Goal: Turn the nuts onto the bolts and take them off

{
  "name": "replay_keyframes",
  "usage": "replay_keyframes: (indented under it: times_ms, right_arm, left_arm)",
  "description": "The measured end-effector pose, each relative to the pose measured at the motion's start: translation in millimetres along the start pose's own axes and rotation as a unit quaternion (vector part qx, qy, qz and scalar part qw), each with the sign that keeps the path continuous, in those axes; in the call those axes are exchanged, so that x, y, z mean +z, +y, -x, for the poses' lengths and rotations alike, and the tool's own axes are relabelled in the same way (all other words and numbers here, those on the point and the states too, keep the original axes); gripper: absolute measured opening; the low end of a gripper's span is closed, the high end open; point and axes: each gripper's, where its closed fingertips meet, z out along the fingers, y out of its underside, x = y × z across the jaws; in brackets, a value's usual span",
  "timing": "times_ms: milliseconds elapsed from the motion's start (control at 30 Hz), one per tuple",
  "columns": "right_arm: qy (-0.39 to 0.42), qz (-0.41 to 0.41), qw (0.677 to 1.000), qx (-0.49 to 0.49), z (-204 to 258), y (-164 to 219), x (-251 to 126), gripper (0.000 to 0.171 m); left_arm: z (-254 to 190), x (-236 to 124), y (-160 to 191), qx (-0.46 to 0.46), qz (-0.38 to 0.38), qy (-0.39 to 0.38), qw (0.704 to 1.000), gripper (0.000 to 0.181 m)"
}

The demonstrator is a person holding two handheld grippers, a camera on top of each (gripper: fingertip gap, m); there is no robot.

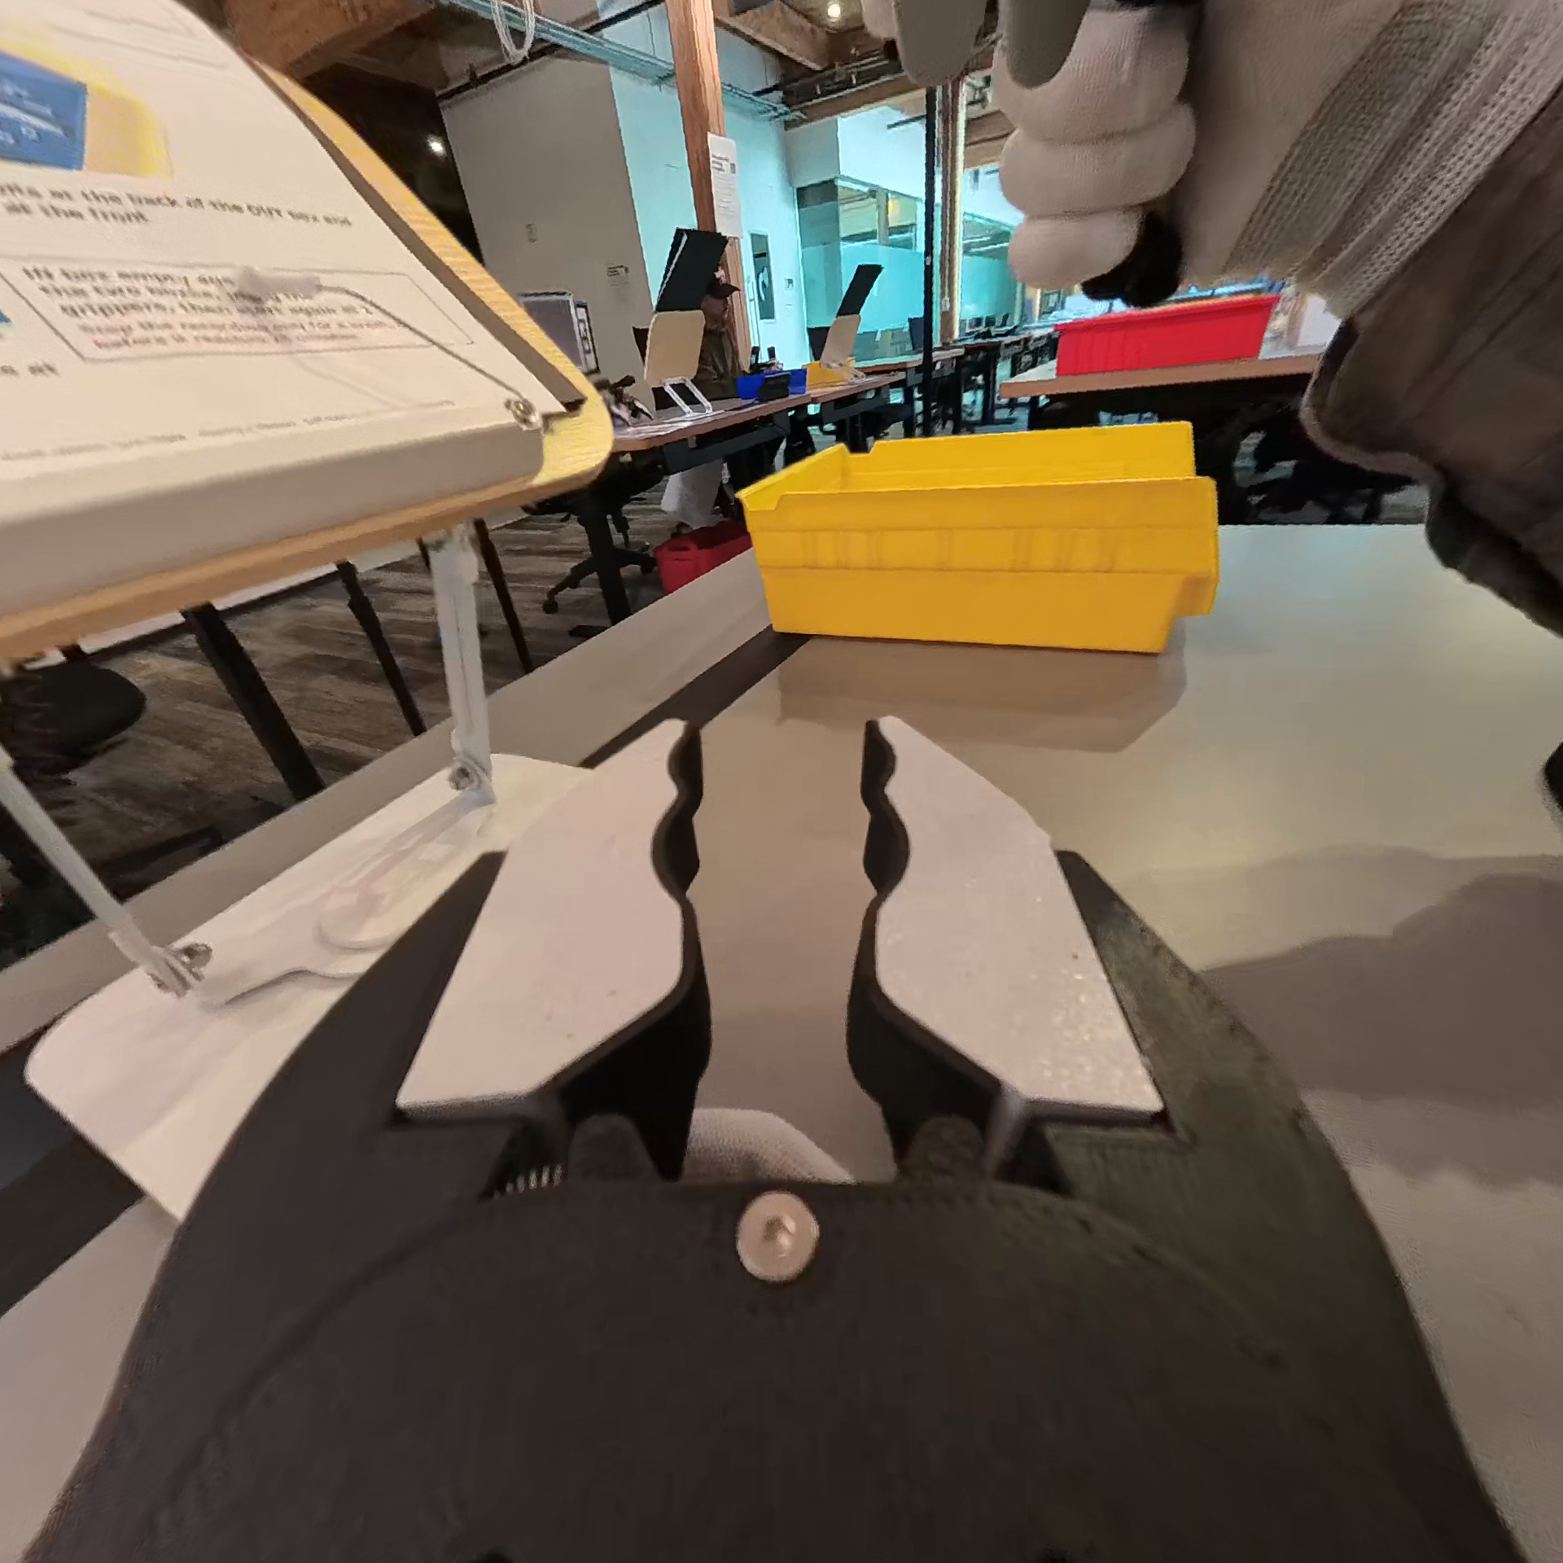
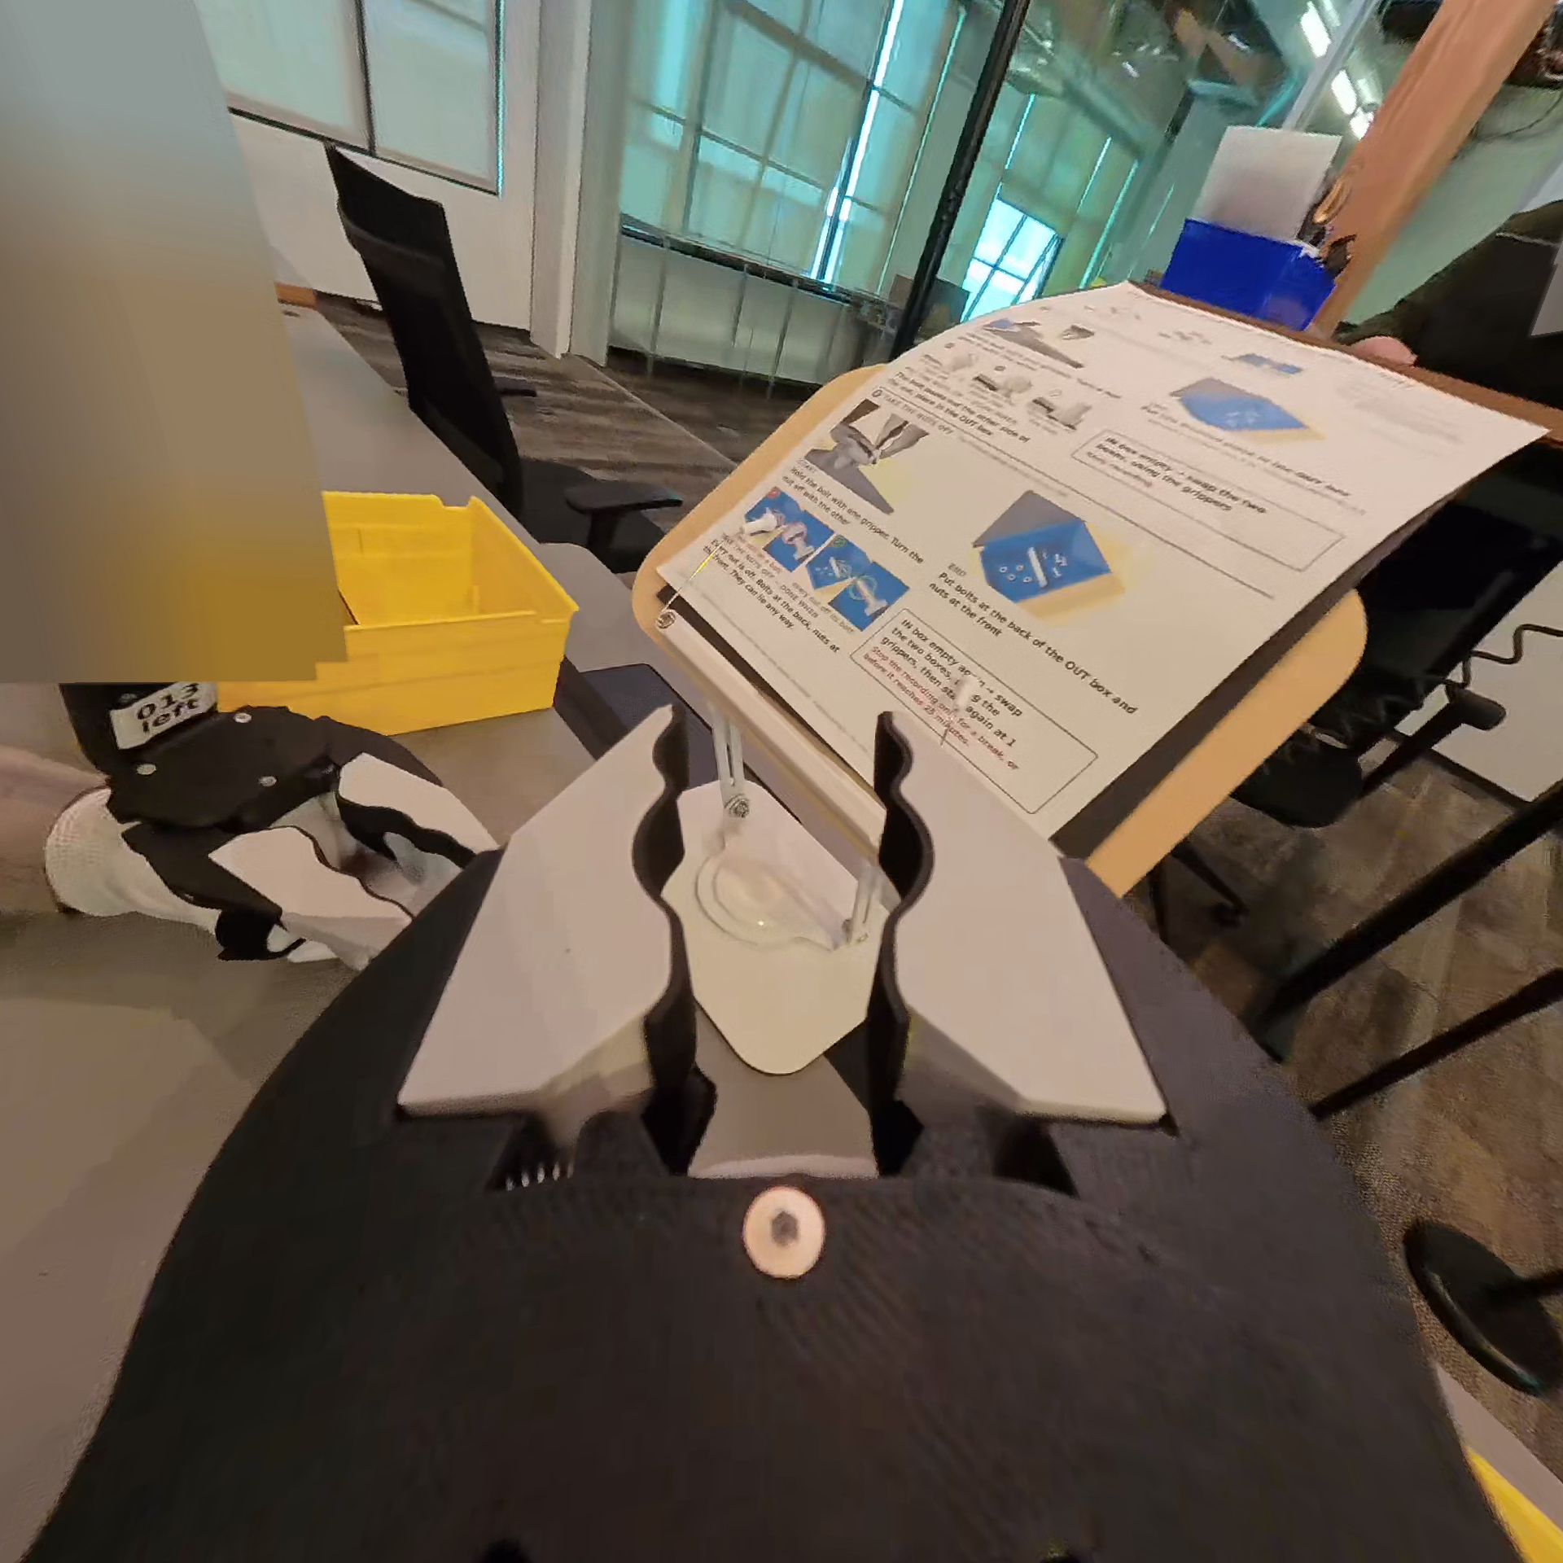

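Grippers both empty: left gripper [image 1: 782, 761] low over the grey table [image 1: 1269, 761] with jaws apart on nothing, right gripper [image 2: 774, 744] raised, jaws apart, aimed at the white base [image 2: 778, 998] of the instruction stand [image 2: 1057, 541]. Nuts and bolts not visible in either view; yellow bin [image 1: 981, 558] sits ahead of the left gripper, and what shows of its inside in the right wrist view looks bare. Judged from this, no threading or unthreading is in hand and nothing shows any done, so either start or a pause.
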Motion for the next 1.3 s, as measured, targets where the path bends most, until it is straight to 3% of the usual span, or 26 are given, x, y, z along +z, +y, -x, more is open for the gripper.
replay_keyframes:
  times_ms: [267, 367, 467, 667, 800, 867, 1067, 1300]
  right_arm:
    - [-0.019, 0.000, 1.000, -0.016, 11, 1, 1, 0.041]
    - [-0.022, 0.016, 0.999, -0.032, 16, 6, 6, 0.040]
    - [-0.026, 0.024, 0.999, -0.039, 18, 11, 7, 0.040]
    - [-0.033, 0.034, 0.999, -0.027, 15, 23, 10, 0.039]
    - [-0.040, 0.051, 0.998, -0.025, 16, 35, 15, 0.040]
    - [-0.048, 0.058, 0.997, -0.026, 20, 40, 19, 0.039]
    - [-0.058, 0.083, 0.994, -0.035, 24, 54, 24, 0.039]
    - [-0.068, 0.089, 0.993, -0.030, 24, 62, 25, 0.039]
  left_arm:
    - [38, -27, -75, -0.013, -0.045, -0.054, 0.997, 0.027]
    - [57, -47, -107, 0.046, -0.025, -0.088, 0.995, 0.022]
    - [95, -80, -120, 0.133, 0.047, -0.157, 0.977, 0.016]
    - [193, -177, -74, 0.132, 0.259, -0.237, 0.927, 0.018]
    - [226, -224, -27, 0.090, 0.368, -0.230, 0.896, 0.026]
    - [225, -233, -5, 0.061, 0.414, -0.194, 0.888, 0.024]
    - [232, -251, 51, 0.066, 0.557, -0.114, 0.820, 0.019]
    - [235, -256, 92, 0.046, 0.628, -0.044, 0.776, 0.021]
